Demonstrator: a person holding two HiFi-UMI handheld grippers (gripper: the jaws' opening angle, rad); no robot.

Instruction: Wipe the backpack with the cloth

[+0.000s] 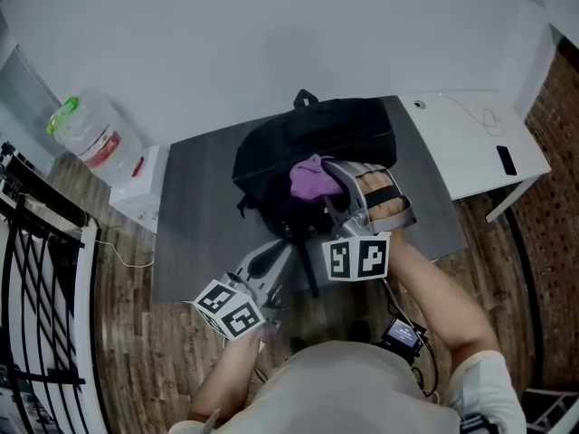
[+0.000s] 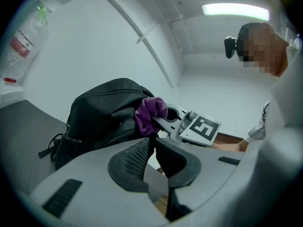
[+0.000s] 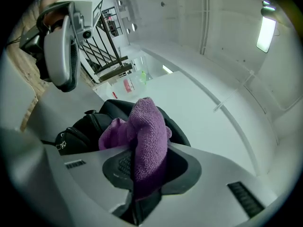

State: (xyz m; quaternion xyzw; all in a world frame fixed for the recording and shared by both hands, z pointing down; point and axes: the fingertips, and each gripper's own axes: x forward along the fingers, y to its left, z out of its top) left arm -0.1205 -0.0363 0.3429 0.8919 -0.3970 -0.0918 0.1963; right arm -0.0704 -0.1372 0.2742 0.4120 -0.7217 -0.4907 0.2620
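While the right gripper point(image 1: 330, 186) pinches the cloth point(image 1: 309, 179) atop the backpack point(image 1: 308, 138), left gripper point(image 1: 282, 248) clamps its strap point(image 1: 308, 269).

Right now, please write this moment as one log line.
right tool: shut on cloth | cloth: against backpack | left tool: shut, beside backpack | backpack: on table

Left gripper point(image 1: 279, 250): grey moulded shell, black ridged pads point(image 2: 135, 157), black slots set into the body.
Right gripper point(image 1: 333, 177): matching grey shell with a curved guard frame, a black strap point(image 1: 380, 194) across it.
Left cube point(image 1: 231, 310): white faces, black square codes, lower left of centre.
Right cube point(image 1: 357, 258): same markings, mid-frame.
Clothing: pale beige shirt point(image 1: 362, 387) at bottom centre; white sleeve point(image 1: 484, 378) at lower right.
Wiring: small black box point(image 1: 403, 335) trailing a black cable point(image 1: 425, 367).
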